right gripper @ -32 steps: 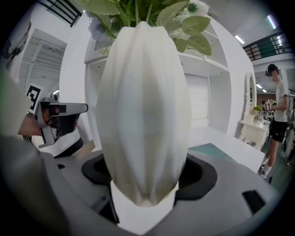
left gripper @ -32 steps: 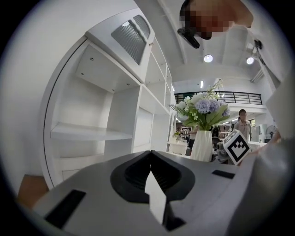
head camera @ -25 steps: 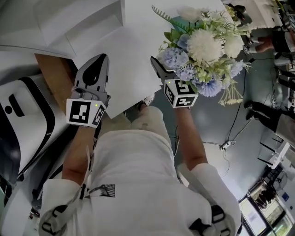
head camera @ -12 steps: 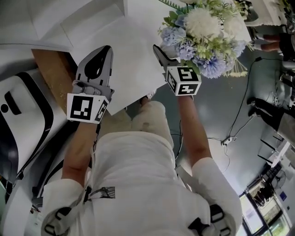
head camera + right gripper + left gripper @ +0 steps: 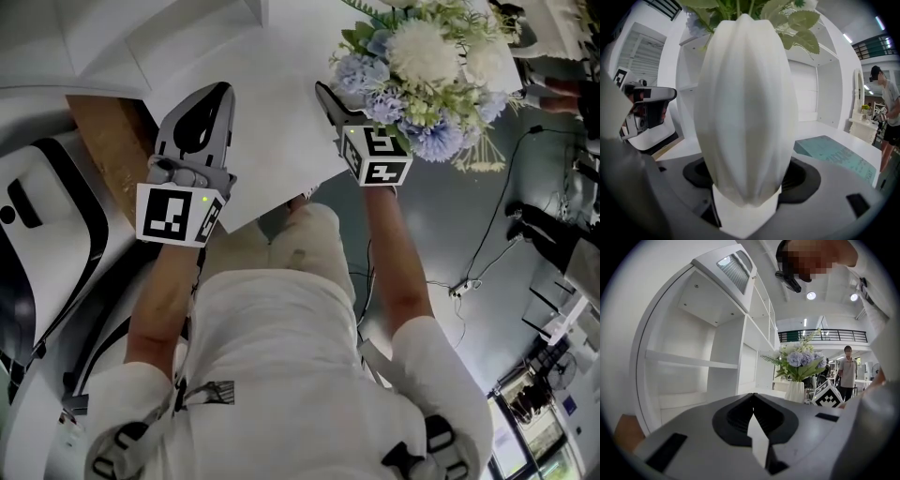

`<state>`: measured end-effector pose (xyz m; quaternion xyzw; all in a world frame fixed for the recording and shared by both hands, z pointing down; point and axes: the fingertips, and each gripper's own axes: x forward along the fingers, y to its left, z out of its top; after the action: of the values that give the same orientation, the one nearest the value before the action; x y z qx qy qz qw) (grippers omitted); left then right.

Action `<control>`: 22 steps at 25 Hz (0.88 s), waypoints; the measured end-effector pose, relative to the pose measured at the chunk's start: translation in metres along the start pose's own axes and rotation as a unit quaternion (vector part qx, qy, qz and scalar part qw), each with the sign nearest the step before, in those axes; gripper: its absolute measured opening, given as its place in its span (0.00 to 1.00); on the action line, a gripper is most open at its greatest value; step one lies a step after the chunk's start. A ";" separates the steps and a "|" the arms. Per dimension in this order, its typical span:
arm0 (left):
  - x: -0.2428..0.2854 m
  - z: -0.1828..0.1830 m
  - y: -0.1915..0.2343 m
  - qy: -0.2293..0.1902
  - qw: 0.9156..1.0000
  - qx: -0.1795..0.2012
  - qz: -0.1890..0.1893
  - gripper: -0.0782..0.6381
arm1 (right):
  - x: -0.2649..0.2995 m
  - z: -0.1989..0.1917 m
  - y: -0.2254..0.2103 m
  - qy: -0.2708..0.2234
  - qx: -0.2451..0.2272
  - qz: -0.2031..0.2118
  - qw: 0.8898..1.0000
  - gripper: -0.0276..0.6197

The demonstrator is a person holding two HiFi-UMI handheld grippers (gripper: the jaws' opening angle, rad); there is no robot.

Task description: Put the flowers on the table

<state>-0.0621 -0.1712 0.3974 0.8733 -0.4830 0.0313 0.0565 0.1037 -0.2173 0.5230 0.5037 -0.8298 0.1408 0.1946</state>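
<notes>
A bouquet of white and pale-blue flowers (image 5: pixel 427 66) stands in a ribbed white vase (image 5: pixel 745 108). My right gripper (image 5: pixel 745 206) is shut on the vase's lower part and holds it upright, above the near edge of the white table (image 5: pixel 281 112). In the head view the blooms hide the vase, and only the right gripper (image 5: pixel 330 98) and its marker cube show. My left gripper (image 5: pixel 216 98) hovers over the table's left part, jaws together with nothing between them (image 5: pixel 753 404). From the left gripper view the flowers (image 5: pixel 800 362) appear to the right.
A white shelf unit (image 5: pixel 708 357) rises behind the table. A teal mat (image 5: pixel 834 154) lies on the table's right side. A white-and-black machine (image 5: pixel 37 244) and a wooden panel (image 5: pixel 103 141) are at left. Cables (image 5: pixel 469 281) run on the floor. A person (image 5: pixel 847 371) stands behind.
The right gripper has carried the vase of flowers forward, further over the table. The left gripper has edged slightly forward and stays shut.
</notes>
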 end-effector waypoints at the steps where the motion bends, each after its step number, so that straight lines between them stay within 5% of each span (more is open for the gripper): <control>1: 0.000 -0.001 0.002 0.001 1.000 0.000 0.001 0.13 | 0.002 0.000 0.000 0.000 0.000 0.001 1.000 0.64; 22: -0.011 -0.008 0.015 0.007 1.000 -0.003 0.019 0.13 | 0.027 -0.004 0.010 -0.020 -0.007 0.014 1.000 0.65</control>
<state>-0.0803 -0.1689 0.4052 0.8636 -0.4990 0.0372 0.0618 0.0840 -0.2320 0.5388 0.4938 -0.8413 0.1276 0.1791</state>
